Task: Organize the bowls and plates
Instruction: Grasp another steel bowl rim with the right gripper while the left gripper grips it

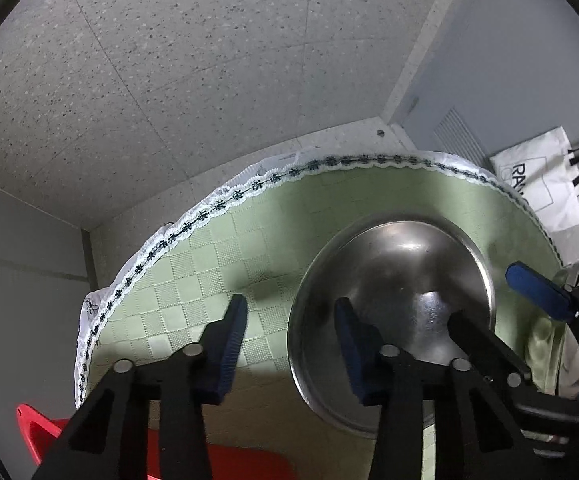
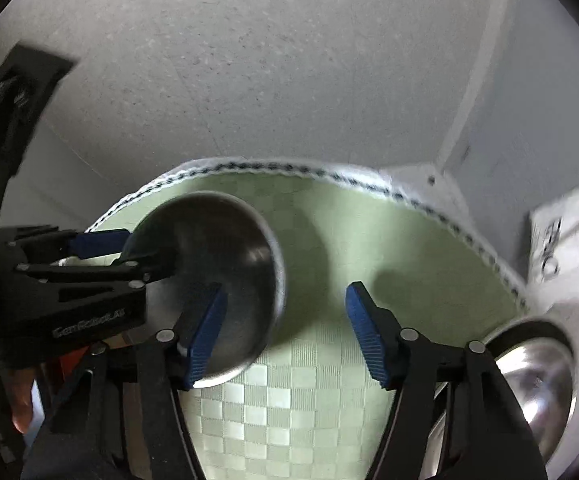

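Note:
A wide steel bowl point(image 1: 393, 280) sits on the green checked tablecloth point(image 1: 193, 280) of a round table. My left gripper point(image 1: 291, 302) points steeply down and straddles the bowl's left rim, one blue pad over the cloth and the other inside the bowl. Its pads stand apart from the rim. In the right wrist view the same bowl point(image 2: 225, 248) lies at left. My right gripper point(image 2: 287, 290) straddles its opposite rim, the left pad over the bowl and the right pad over the cloth, not touching. Each gripper shows in the other's view: the right gripper point(image 1: 485, 294) and the left gripper point(image 2: 145, 250).
A second steel bowl point(image 2: 537, 376) sits at the table's right edge, close behind my right gripper. The lace-trimmed table edge point(image 1: 217, 204) drops to a speckled floor. A red chair point(image 1: 45, 432) stands below left, a white paper bag point(image 1: 537, 188) by the wall. A person's hand point(image 2: 21, 400) holds the left gripper.

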Motion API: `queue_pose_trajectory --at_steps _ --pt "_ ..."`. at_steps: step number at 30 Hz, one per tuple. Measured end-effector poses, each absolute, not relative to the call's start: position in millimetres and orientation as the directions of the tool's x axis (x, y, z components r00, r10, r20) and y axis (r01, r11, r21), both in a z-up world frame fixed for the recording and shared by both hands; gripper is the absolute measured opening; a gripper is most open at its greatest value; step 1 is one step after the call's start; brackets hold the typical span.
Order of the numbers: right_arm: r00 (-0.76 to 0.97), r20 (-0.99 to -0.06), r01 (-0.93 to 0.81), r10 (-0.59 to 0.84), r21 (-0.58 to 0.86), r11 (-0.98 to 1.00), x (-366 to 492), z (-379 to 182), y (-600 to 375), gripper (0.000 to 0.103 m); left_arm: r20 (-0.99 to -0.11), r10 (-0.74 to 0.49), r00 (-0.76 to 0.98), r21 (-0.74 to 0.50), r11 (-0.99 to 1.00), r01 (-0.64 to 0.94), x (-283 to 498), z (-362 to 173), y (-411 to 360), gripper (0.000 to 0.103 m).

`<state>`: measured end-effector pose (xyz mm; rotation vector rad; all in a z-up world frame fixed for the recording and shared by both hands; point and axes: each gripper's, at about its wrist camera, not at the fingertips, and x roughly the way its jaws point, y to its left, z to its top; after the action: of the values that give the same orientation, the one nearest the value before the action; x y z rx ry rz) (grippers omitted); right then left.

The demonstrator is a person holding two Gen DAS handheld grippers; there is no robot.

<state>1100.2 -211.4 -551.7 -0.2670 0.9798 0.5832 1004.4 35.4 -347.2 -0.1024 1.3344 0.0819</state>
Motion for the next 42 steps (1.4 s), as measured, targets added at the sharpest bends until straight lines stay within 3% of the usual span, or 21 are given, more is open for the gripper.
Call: queue_pose_trajectory --at_steps 6,8,11,14,31,42 --pt "0.413 -0.859 -0.584 0.303 0.006 0.812 1108 -565 -202 0.057 -0.973 -0.013 0.232 -0.042 0.992 -0.12 1002 -354 36 0.032" --pt "0.384 -0.871 -0.586 0.306 0.026 0.81 1111 -572 -202 0.049 -0.973 -0.009 0.23 -0.036 0.993 -0.114 1001 -353 34 0.031" --pt "0.303 -0.883 -0.597 0.359 0.118 0.794 1112 -580 -204 0.021 -0.974 -0.024 0.226 -0.048 0.994 -0.099 999 -354 29 0.022" --pt "0.292 -0.871 -0.582 0.394 0.165 0.796 1113 -577 -212 0.015 -0.973 -0.009 0.232 -0.031 0.996 -0.089 995 -351 24 0.02" --pt "0.44 -0.74 -0.549 0.509 0.226 0.804 1076 -474 -303 0.012 -0.876 -0.113 0.469 -0.126 0.992 0.004 944 -230 -35 0.02" --pt "0.497 -0.761 -0.433 0.416 0.198 0.88 1066 -476 -398 0.012 -0.879 -0.18 0.441 -0.129 0.981 0.144 929 -237 -128 0.02"
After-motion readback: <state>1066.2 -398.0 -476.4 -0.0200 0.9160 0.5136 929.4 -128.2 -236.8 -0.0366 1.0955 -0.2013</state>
